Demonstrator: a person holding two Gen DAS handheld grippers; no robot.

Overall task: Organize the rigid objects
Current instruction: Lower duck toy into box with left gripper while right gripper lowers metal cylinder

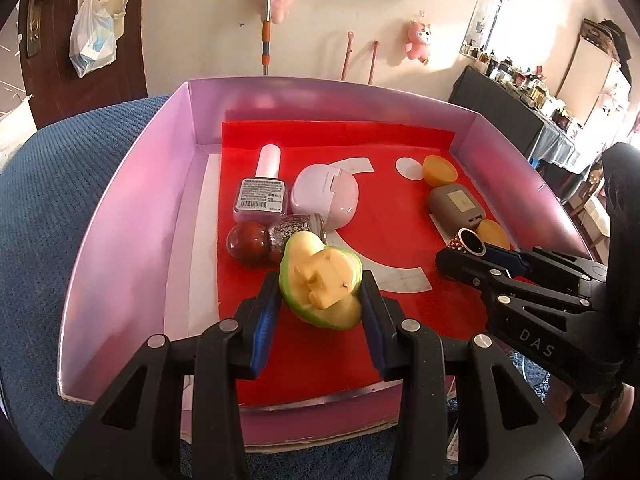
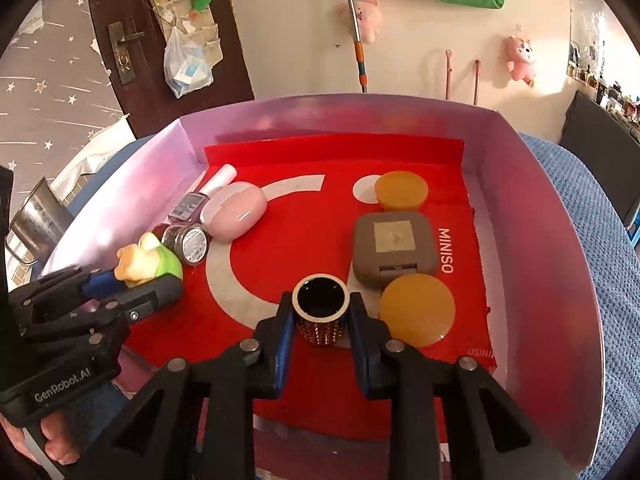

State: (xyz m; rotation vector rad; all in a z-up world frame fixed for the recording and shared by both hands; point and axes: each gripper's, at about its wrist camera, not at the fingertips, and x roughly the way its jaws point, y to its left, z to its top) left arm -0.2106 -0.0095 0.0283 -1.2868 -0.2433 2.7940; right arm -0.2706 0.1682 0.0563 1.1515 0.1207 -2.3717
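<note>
- Pink-walled box sits on a blue textured cloth; its floor is lined with a red sheet printed with white shapes.
- Left gripper: jaws clamped on a green-and-yellow avocado-shaped toy, one blue pad on each flank. In the left wrist view the toy sits at centre, low over the red sheet; whether it touches the sheet cannot be told.
- Right gripper: jaws clamped on a small studded cylinder with a gold rim and dark opening, held upright, mouth facing up.
- At 12 o'clock from the toy, left wrist view: a glitter-filled bottle beside a dark red round cap, both just behind it.
- Farther at 12 o'clock: a nail polish bottle with white cap, lying flat, label up, touching a pink rounded case to its right.
- At 2 o'clock from the toy: a grey square case, with one amber disc at its far end and another amber disc at its near end.
- In the right wrist view the near amber disc lies at 3 o'clock of the studded cylinder, just beside the right-hand finger.
- The two grippers stand apart, left-hand group of items near the left one, grey case group near the right one.
</note>
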